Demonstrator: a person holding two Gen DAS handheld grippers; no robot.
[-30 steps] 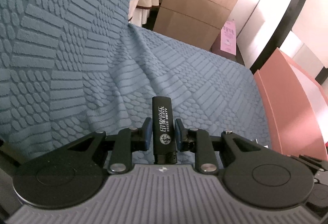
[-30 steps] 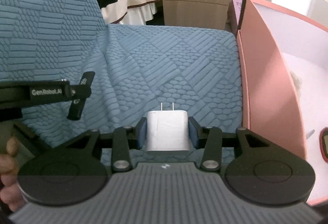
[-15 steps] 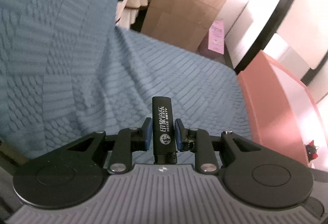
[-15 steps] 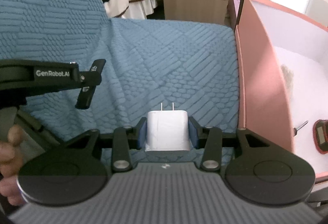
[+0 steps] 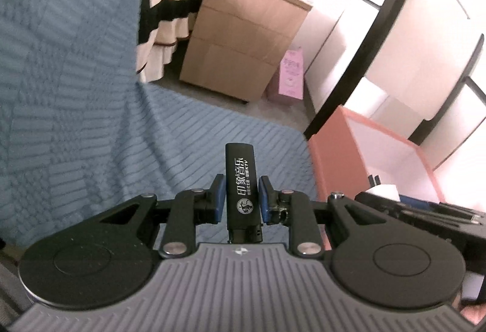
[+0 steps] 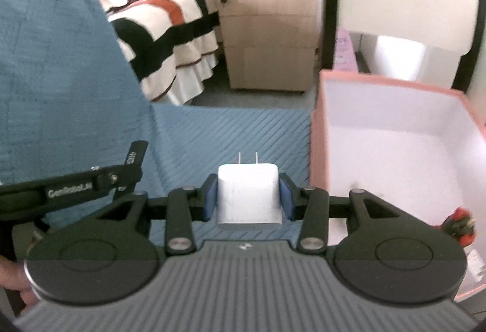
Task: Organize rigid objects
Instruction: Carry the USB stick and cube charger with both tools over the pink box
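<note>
The pink box (image 6: 395,131) lay to the right of both grippers, and that was the relation the next move seemed to turn on. In the right wrist view its open white interior filled the right half of the frame, its near wall just beside the right gripper (image 6: 247,198); in the left wrist view the same box sat further off, at the middle right. So the right hand looked the nearer of the two to a drop.

The right gripper was clamped on a white charger (image 6: 247,198), its blue pads (image 6: 210,199) pressed flat against the smooth, rounded plastic sides, the two metal prongs pointing straight ahead, away from the camera. The left gripper (image 5: 240,198) was closed around a black lighter (image 5: 241,180), a slim glossy bar with white printed characters, its long axis running forward along the fingers and its blunt end standing well clear of the tips.

Below both lay a blue textured cover (image 5: 76,134), soft and ribbed in quilted patches. At the lower right of the right wrist view, a small red and black object (image 6: 460,224) rested inside the box; it was too blurred to name. A wooden cabinet (image 6: 267,37) and a striped bedspread (image 6: 161,37) stood in the upper part of the frame.
</note>
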